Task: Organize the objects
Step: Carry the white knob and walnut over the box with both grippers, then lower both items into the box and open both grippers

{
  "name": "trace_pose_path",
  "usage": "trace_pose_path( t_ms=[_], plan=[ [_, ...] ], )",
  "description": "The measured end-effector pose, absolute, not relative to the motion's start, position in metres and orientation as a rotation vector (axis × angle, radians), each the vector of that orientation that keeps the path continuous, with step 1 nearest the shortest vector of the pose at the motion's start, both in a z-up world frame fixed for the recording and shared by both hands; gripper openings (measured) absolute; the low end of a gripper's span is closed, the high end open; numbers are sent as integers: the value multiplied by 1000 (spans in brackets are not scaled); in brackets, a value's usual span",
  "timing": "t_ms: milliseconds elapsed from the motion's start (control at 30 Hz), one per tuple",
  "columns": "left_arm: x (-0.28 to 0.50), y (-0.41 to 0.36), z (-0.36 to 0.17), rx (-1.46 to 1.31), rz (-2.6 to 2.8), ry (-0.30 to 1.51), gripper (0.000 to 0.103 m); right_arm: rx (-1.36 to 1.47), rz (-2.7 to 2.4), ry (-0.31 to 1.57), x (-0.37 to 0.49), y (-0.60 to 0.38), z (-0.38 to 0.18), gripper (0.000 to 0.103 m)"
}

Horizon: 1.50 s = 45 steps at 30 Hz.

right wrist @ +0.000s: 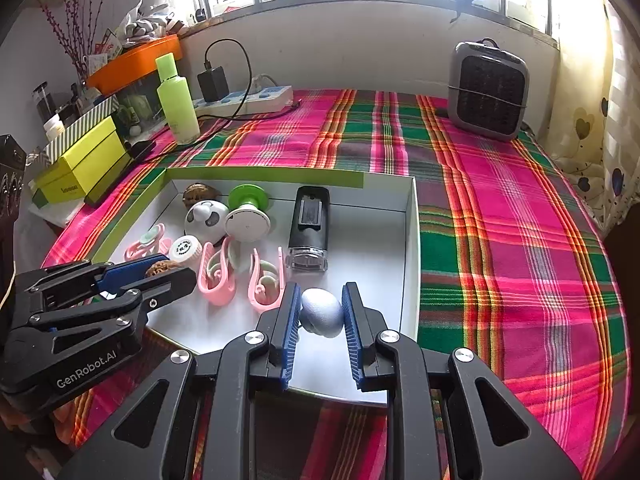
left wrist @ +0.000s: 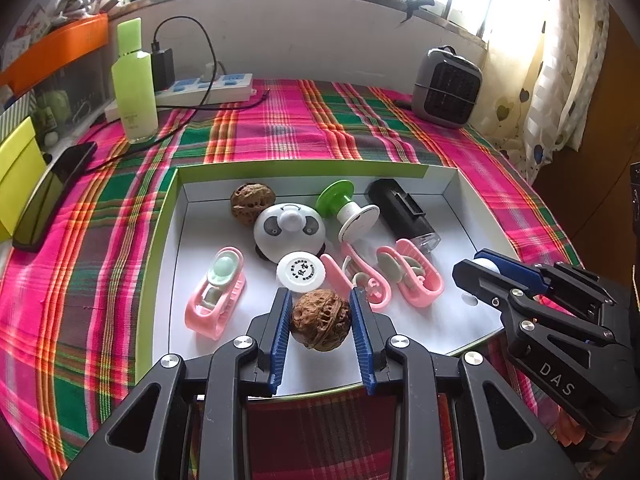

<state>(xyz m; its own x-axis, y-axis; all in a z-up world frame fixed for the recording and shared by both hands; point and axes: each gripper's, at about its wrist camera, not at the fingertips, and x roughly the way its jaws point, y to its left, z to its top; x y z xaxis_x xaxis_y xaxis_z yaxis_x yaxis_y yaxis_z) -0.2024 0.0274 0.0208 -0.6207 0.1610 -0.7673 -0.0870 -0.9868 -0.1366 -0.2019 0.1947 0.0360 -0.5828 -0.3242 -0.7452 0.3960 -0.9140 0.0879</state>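
Walnut (left wrist: 320, 324) clamped in your left gripper (left wrist: 320, 312), silver egg (right wrist: 322, 317) in your right gripper (right wrist: 320, 312), both over the white tray (right wrist: 412, 240); lower each gently into bare space before letting go.

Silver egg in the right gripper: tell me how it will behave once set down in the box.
The silver egg looks smooth and rounded, so it will probably roll on the box's flat white floor. Its shiny curved shell may slip between the right gripper's pads.

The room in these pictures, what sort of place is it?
Probably a home room, at a table by a window: a plaid tablecloth, a small heater, a power strip and a heart-print curtain.
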Motion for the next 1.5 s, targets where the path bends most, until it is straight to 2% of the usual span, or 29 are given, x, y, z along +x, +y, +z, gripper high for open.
trace_pose_path(
  t_ms=[1500],
  plan=[
    [-209,26,14,-1329,2705,-120,28,1140,-2484,173,-205,189,27,23]
  ],
)
